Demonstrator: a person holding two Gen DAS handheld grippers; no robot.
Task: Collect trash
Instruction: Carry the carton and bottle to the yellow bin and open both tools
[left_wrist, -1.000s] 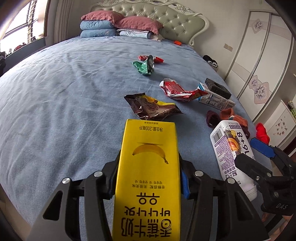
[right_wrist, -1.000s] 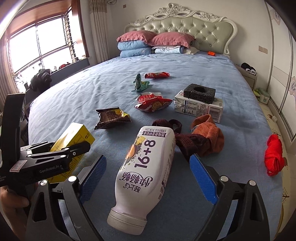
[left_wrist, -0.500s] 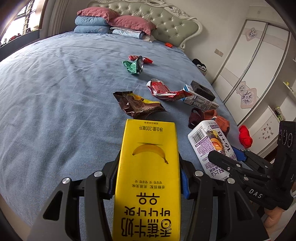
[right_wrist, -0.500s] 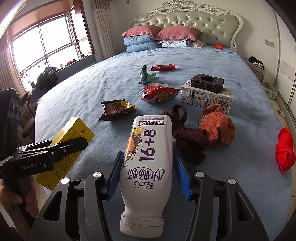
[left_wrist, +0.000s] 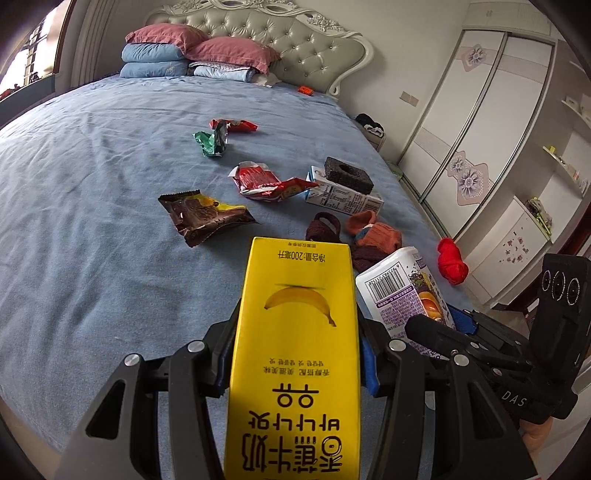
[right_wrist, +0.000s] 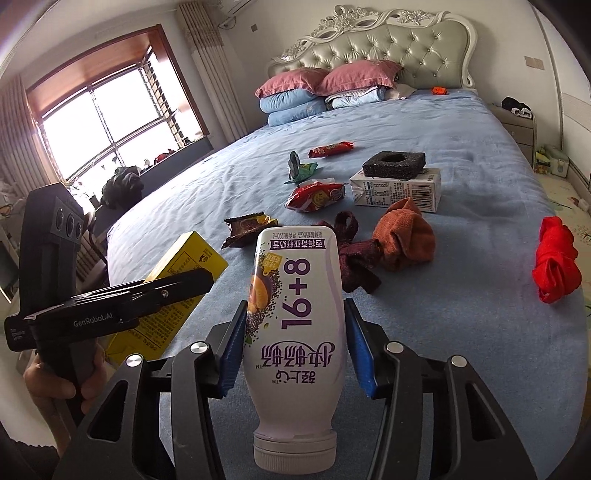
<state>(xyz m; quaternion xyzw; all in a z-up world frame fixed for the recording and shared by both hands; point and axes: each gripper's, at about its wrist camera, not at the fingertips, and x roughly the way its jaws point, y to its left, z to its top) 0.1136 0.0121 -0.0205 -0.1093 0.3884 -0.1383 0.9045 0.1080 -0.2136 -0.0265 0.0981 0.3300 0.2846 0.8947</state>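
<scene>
Two pieces of trash are in your claws: your left claw (left_wrist: 295, 365) pinches a yellow banana-milk carton (left_wrist: 295, 354) at lower centre of its view, and your right claw (right_wrist: 295, 350) is closing on a white drink bottle (right_wrist: 295, 325), blue pads against its sides, cap toward you. Let that squeeze settle before carrying, since the rounded bottle could slip. Wrappers (right_wrist: 316, 194), another carton (right_wrist: 397, 188) and socks (right_wrist: 402, 240) lie mid-frame on the blue bed (right_wrist: 461, 147). Open bedding lies to the left; a wardrobe (left_wrist: 480, 129) stands just beyond the bed's right edge.
</scene>
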